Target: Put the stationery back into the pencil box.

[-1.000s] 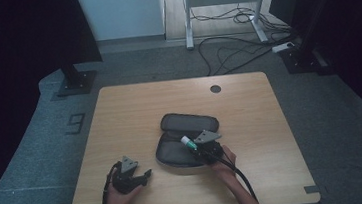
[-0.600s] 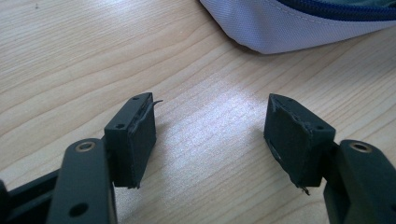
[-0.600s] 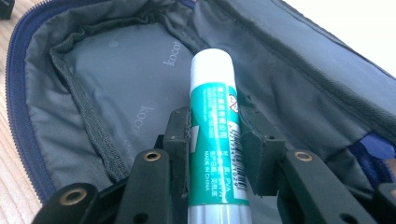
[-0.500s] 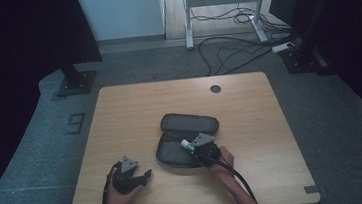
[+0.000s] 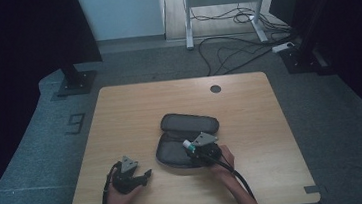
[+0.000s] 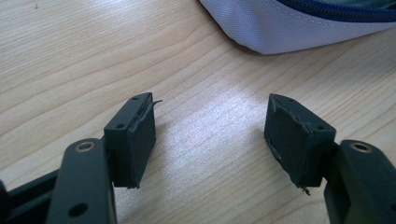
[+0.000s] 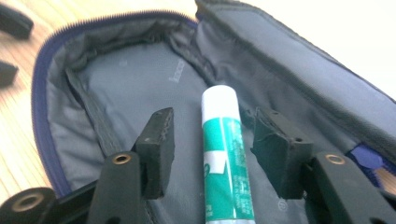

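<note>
A dark pencil case lies unzipped in the middle of the wooden table. Its grey lining fills the right gripper view. Inside it lies a white and green glue stick, whose tip also shows in the high view. My right gripper straddles the stick. Its jaws have just been opening, and a gap shows on each side of the stick. My right gripper hovers over the case's near half. My left gripper rests open on bare wood, left of the case, holding nothing.
My left gripper sits near the table's front left edge. A round cable hole marks the far side of the table. Cables and a metal stand lie on the floor beyond.
</note>
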`<state>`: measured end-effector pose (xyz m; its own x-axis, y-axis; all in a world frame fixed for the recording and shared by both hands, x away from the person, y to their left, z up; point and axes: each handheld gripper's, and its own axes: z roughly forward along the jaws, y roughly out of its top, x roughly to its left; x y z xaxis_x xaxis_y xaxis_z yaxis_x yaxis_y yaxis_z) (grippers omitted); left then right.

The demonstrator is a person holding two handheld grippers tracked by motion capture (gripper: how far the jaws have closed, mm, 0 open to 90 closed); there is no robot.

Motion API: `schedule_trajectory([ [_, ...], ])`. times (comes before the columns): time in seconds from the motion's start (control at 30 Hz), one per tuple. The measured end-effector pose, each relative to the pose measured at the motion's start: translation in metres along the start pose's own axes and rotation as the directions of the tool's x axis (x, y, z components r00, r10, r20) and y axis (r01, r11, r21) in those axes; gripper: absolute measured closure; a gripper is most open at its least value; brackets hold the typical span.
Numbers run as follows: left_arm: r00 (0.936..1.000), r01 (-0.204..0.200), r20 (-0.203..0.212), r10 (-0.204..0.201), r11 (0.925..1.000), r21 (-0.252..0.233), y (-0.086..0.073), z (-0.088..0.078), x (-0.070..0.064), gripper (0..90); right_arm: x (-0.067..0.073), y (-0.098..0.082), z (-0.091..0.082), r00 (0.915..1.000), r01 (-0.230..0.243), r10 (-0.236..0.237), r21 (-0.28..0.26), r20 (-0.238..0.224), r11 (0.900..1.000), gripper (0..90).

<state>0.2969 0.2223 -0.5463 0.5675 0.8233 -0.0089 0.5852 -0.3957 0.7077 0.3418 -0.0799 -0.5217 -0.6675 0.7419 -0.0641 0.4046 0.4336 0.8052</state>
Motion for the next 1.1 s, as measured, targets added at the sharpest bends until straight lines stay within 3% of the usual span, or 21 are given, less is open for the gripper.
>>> schedule_trajectory([
  [0.3,1.0,0.001,0.0,-0.001,1.0,0.0,0.0,0.0,0.0,33.9,-0.006,0.003,-0.017,0.9939,-0.101,0.096,-0.087,-0.054,0.991,40.9],
  [0.63,1.0,-0.001,0.001,0.001,1.0,0.0,0.0,0.0,0.0,33.8,-0.011,-0.002,-0.052,0.9873,-0.146,0.132,-0.178,-0.088,0.973,39.8],
  [0.77,1.0,0.0,0.002,0.0,1.0,0.0,0.0,0.0,0.0,33.6,-0.014,-0.006,-0.069,0.9872,-0.153,0.139,-0.212,-0.079,0.965,39.8],
  [0.97,1.0,-0.001,0.003,0.001,1.0,0.0,0.0,0.0,0.0,33.2,-0.022,-0.026,-0.091,0.9917,-0.128,0.124,-0.197,-0.033,0.972,38.1],
  [1.1,1.0,-0.003,0.002,0.003,1.0,0.0,0.0,0.0,0.0,33.1,-0.034,-0.043,-0.102,0.9865,-0.163,0.163,-0.19,-0.018,0.968,37.5],
])
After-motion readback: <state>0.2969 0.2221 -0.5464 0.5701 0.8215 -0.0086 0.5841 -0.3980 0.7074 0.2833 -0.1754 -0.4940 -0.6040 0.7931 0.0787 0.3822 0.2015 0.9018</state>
